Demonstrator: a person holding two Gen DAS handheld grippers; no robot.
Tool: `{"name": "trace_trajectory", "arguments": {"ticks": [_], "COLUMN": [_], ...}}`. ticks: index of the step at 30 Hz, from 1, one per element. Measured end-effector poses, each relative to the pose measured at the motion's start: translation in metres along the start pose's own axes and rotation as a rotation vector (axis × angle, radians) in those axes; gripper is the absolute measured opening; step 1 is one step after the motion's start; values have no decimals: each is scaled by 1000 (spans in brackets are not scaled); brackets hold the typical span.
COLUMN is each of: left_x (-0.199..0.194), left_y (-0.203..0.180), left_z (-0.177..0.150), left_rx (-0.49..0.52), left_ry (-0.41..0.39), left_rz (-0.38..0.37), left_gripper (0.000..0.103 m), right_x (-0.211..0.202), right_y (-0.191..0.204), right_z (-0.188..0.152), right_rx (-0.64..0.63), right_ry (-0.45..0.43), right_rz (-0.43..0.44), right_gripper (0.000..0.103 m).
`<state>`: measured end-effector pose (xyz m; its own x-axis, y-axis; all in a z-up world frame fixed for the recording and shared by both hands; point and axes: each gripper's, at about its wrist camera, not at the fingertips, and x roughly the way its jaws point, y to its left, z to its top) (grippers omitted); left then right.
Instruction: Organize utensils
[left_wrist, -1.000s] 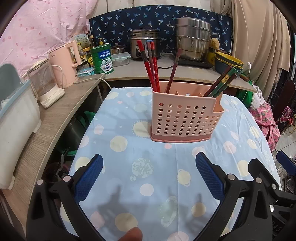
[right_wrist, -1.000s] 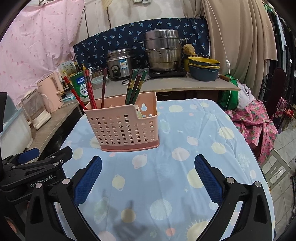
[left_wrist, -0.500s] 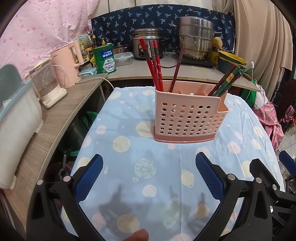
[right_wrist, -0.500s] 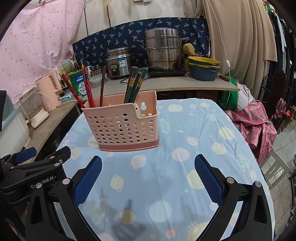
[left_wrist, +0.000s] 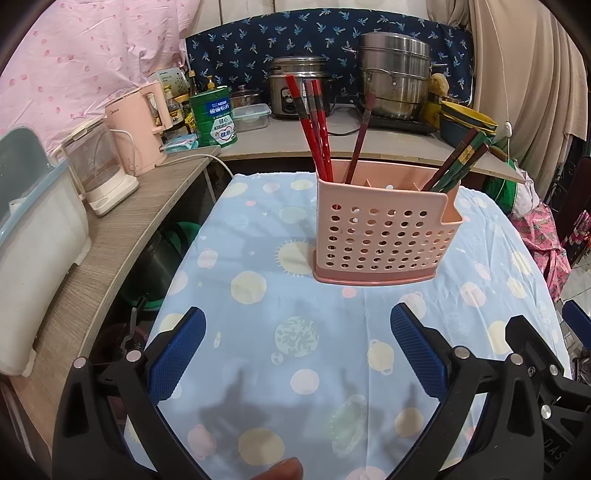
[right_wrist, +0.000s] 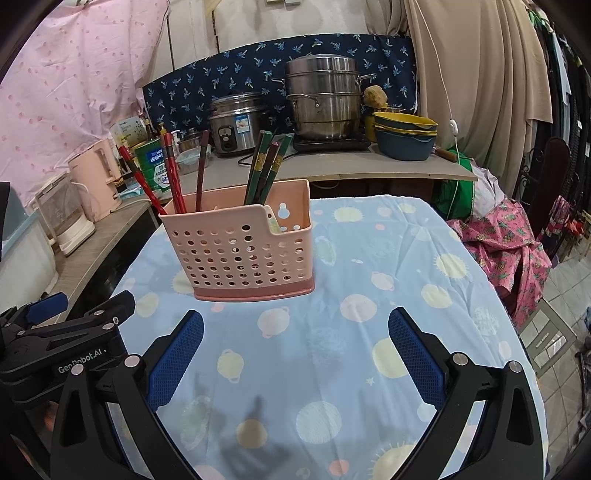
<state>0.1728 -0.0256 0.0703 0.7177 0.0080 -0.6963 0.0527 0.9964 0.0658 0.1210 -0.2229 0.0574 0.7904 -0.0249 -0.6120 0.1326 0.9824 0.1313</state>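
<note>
A pink perforated utensil holder (left_wrist: 384, 236) stands on the blue patterned tablecloth (left_wrist: 295, 332); it also shows in the right wrist view (right_wrist: 240, 251). Red chopsticks (left_wrist: 314, 125) and one dark brown chopstick (left_wrist: 360, 138) stand in its left part, green chopsticks (left_wrist: 461, 162) lean in its right part. My left gripper (left_wrist: 295, 354) is open and empty, some way in front of the holder. My right gripper (right_wrist: 295, 354) is open and empty, also in front of it. The left gripper's body (right_wrist: 62, 339) shows at the left of the right wrist view.
A wooden side shelf (left_wrist: 110, 236) on the left carries a pink kettle (left_wrist: 136, 125) and a clear jug (left_wrist: 96, 166). The back counter (right_wrist: 369, 166) holds a rice cooker (right_wrist: 236, 122), a steel steamer pot (right_wrist: 325, 99), bowls (right_wrist: 404, 136) and a green tin (left_wrist: 216, 118).
Both grippers have drawn slightly back and shifted, so the holder sits a little farther right in the left wrist view. Both stay open and empty.
</note>
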Motion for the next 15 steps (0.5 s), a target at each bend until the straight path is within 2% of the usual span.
{"name": "trace_trajectory", "arguments": {"ticks": [15], "left_x": [0], "left_y": [4], "left_z": [0], "left_rx": [2], "left_ry": [1], "left_rz": [14], "left_gripper": [96], "right_x": [1], "right_y": [-2], "right_z": [0], "right_rx": [-4], "right_ry": [1], "right_rz": [-3], "right_gripper": [96]}}
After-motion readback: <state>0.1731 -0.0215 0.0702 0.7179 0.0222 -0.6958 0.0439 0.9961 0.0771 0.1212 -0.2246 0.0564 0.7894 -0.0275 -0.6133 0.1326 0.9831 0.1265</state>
